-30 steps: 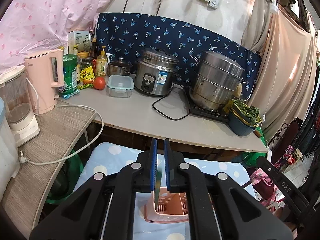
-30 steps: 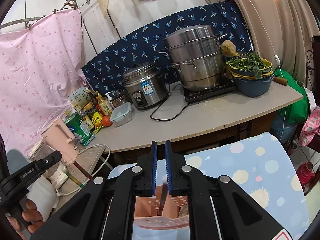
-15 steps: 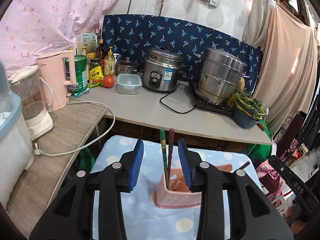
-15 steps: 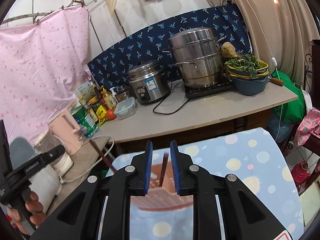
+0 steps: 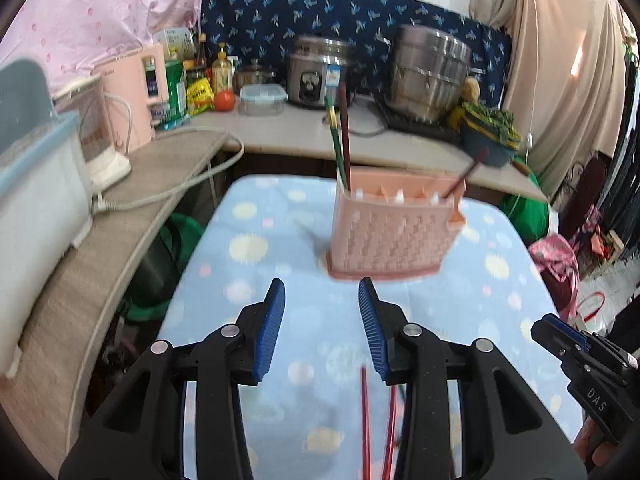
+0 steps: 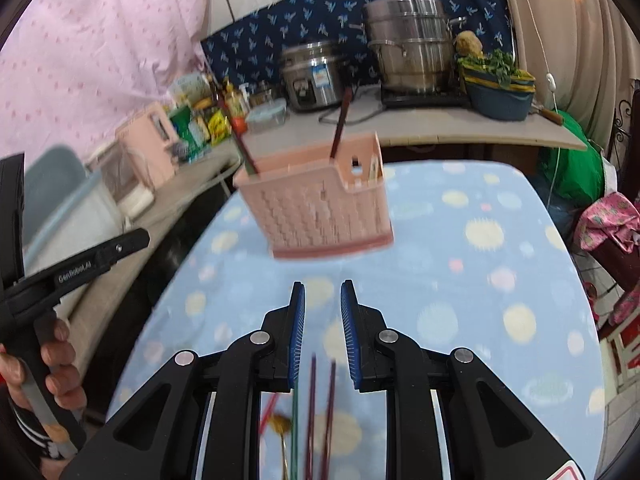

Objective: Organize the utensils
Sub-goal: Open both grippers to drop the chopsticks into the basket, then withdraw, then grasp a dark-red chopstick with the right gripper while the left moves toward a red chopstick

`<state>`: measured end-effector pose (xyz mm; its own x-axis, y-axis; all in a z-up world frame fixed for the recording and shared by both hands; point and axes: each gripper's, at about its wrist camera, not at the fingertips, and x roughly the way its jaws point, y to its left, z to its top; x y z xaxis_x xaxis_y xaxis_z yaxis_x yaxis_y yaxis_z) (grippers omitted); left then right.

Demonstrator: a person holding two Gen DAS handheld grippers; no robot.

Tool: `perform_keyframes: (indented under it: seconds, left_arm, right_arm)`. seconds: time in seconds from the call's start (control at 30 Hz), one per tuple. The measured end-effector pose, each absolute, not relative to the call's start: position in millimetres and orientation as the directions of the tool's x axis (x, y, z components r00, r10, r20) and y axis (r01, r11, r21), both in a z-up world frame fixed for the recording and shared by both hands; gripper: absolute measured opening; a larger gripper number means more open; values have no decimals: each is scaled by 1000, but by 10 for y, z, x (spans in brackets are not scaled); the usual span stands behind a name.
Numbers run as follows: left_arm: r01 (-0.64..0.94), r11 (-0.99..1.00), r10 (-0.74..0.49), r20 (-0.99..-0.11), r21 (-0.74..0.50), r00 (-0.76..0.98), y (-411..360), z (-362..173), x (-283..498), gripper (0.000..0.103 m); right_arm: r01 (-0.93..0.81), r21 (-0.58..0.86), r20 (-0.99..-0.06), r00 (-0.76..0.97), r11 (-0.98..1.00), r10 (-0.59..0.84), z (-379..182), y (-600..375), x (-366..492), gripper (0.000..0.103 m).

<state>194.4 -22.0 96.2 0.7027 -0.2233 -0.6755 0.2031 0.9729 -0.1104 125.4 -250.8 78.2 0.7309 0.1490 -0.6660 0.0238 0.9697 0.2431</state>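
Observation:
A pink utensil basket stands upright on the blue dotted tablecloth; it also shows in the right wrist view. A green and a dark red chopstick stand in its left end, another stick leans at its right end. My left gripper is open and empty, a short way in front of the basket. My right gripper is open and empty, also in front of it. Loose red chopsticks lie on the cloth under the left gripper. Several chopsticks and a gold spoon lie under the right gripper.
A counter behind the table holds a rice cooker, a steel steamer pot, a blue bowl of greens, bottles and a pink kettle. A wooden side shelf with a cable runs along the left. The other hand-held gripper shows at the left.
Both grippers have opened, let go of the chopsticks in the basket, and pulled back and down toward the near side of the table. The basket now lies farther ahead.

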Motion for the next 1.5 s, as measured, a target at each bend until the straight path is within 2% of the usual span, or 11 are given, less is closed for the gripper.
perform_keyframes:
  seconds: [0.3,0.6,1.2,1.33,1.5]
  left_arm:
    - [228,970,-208,-755,-79,621,-197,363,1358,37]
    - [220,969,-218,-819,-116,530,-139,-95,954,37]
    - [216,965,-240,-842,-150,484,-106,-270,657,37]
    - [221,962,-250,-846,-161,471,-118,-293,621,42]
    - [235,958,-257,-849,-163,461,-149,-307,571,42]
  right_arm:
    - [37,241,-759,630,970,165,220,-2370,616,19]
    - [59,259,-815,548,964,185,-194,-2239,208,19]
    - [44,219,-842,513,975,166,-382,-2134,14,18]
    - [44,211,-845,510,976,160,-407,-2123,-18,17]
    - [48,204,-848,509,978,152,-424,-2136,-37,15]
